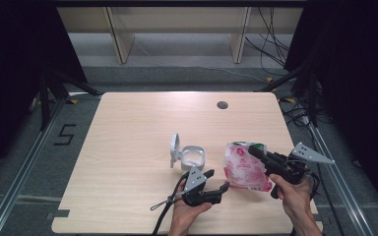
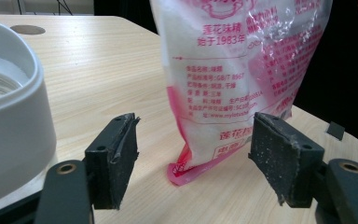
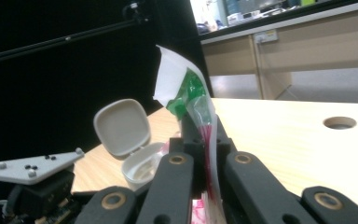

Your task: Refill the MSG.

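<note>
Right gripper (image 3: 200,140) jaws clenched on pink bag (image 1: 243,167) top; left gripper (image 2: 193,154) jaws released astride its bottom corner; thin film may slip, spilling beside white container (image 1: 193,157).

A light wooden table (image 1: 128,147) with a round cable hole (image 1: 222,104) near its far edge stands on grey carpeted floor (image 1: 177,73). Behind it runs a pale wooden bench or shelf on slanted legs (image 1: 120,39), with black cables (image 1: 270,44) trailing across the floor at the right. Black curtains (image 1: 15,59) close both sides, black stand legs (image 1: 54,83) brace at the left, and a "5" (image 1: 65,134) is marked on the floor.
</note>
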`<state>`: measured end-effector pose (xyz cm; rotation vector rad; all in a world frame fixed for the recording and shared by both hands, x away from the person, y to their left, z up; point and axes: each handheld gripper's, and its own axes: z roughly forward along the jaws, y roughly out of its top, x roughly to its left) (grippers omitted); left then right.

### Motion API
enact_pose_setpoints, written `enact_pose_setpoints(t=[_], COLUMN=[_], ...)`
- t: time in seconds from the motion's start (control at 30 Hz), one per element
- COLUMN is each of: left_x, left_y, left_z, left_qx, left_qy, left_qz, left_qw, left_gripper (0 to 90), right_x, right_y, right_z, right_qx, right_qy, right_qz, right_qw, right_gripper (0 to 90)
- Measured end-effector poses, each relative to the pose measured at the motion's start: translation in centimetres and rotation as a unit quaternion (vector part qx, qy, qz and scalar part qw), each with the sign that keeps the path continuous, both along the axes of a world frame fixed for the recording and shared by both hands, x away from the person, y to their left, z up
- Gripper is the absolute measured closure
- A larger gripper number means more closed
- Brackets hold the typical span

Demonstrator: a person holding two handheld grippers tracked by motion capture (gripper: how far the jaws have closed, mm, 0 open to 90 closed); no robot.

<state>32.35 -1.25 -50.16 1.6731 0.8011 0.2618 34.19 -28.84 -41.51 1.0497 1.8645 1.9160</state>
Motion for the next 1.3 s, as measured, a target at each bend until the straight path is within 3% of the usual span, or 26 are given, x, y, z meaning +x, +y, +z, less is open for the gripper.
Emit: enact_pose_setpoints(t=[0.03,0.07,0.2,0.23,0.27,0.3,0.37,0.47,0.57,0.6,0.67,0.77,0.87,0.97,1.03,1.1,1.13,1.17,1.2,1.23,1.27,1.3], left_x=[0.0,-0.1,-0.1,-0.1,0.0,-0.1,0.0,0.0,0.1,0.1,-0.1,0.0,0.0,0.1,-0.1,-0.1,-0.2,-0.1,-0.1,-0.1,-0.1,0.0], left_y=[0.0,0.0,0.1,0.1,0.1,0.2,0.1,0.1,0.0,0.0,0.0,-0.2,-0.2,-0.2,-0.3,-0.4,-0.4,-0.4,-0.5,-0.5,-0.5,-0.5], left_z=[0.0,0.0,0.2,0.2,0.1,0.2,0.2,0.3,0.4,0.4,0.6,0.6,0.8,0.9,1.2,1.5,1.7,1.8,1.9,2.1,2.1,2.3], left_qx=[-0.004,-0.006,-0.008,-0.007,-0.011,-0.01,-0.011,-0.013,-0.022,-0.013,-0.005,-0.016,-0.003,-0.006,-0.024,-0.009,-0.009,-0.016,-0.016,-0.008,-0.005,-0.001], left_qy=[0.007,0.008,0.003,0.004,0.002,0.001,0.001,0.0,0.001,0.0,-0.001,-0.001,-0.002,0.0,0.003,-0.006,-0.004,-0.005,-0.005,-0.006,-0.006,-0.006], left_qz=[0.007,0.008,0.007,0.009,0.005,0.003,0.002,0.003,0.004,0.006,0.004,0.004,0.004,0.002,-0.004,-0.01,-0.007,-0.012,-0.009,-0.009,-0.01,-0.015], left_qw=[0.9999,0.9999,0.9999,0.9999,0.9999,0.9999,0.9999,0.9999,0.9998,0.9999,1.0,0.9999,1.0,1.0,0.9997,0.9999,0.9999,0.9998,0.9998,0.9999,0.9999,0.9999], left_gripper=[30.9,30.8,30.7,30.6,30.6,30.6,30.6,29.7,29.7,29.7,29.7,29.5,29.4,29.4,29.3,29.4,29.3,29.3,29.3,29.3,29.3,29.3], right_x=[-0.1,-0.3,-0.3,-0.5,-0.3,-0.4,-0.1,0.1,0.2,0.2,0.4,0.6,0.7,0.7,0.8,0.9,0.9,0.8,0.9,0.9,1.1,1.2], right_y=[-0.3,-0.4,-1.1,-1.2,-1.4,-1.7,-1.9,-2.4,-2.9,-2.9,-3.3,-3.8,-4.2,-4.4,-4.5,-4.5,-4.6,-4.4,-4.6,-4.6,-4.6,-4.8], right_z=[-0.2,-0.3,-1.0,-1.1,-1.3,-1.4,-1.8,-2.3,-2.5,-2.7,-3.0,-3.4,-3.7,-3.8,-3.9,-3.9,-4.0,-3.9,-4.0,-4.0,-4.1,-4.1], right_qx=[0.003,0.009,-0.015,-0.005,-0.002,-0.013,-0.012,-0.002,-0.013,0.0,-0.003,-0.033,-0.029,-0.032,-0.054,-0.053,-0.063,-0.048,-0.068,-0.081,-0.073,-0.087], right_qy=[0.0,0.016,0.011,0.025,0.015,0.023,0.018,0.033,0.044,0.042,0.043,0.048,0.069,0.065,0.055,0.059,0.058,0.067,0.054,0.058,0.054,0.058], right_qz=[-0.001,-0.004,-0.014,-0.018,-0.02,-0.022,-0.026,-0.04,-0.053,-0.057,-0.062,-0.082,-0.094,-0.097,-0.11,-0.108,-0.116,-0.116,-0.116,-0.128,-0.124,-0.132], right_qw=[1.0,0.9998,0.9997,0.9995,0.9997,0.9994,0.9994,0.9987,0.9975,0.9975,0.9971,0.995,0.9928,0.9927,0.9909,0.991,0.9896,0.9898,0.9894,0.9868,0.9882,0.9857], right_gripper=[90.0,90.0,90.0,90.0,90.0,90.0,90.0,90.0,90.0,90.0,90.0,90.0,90.0,90.0,90.0,90.0,90.0,90.0,90.0,90.0,90.0,90.0])
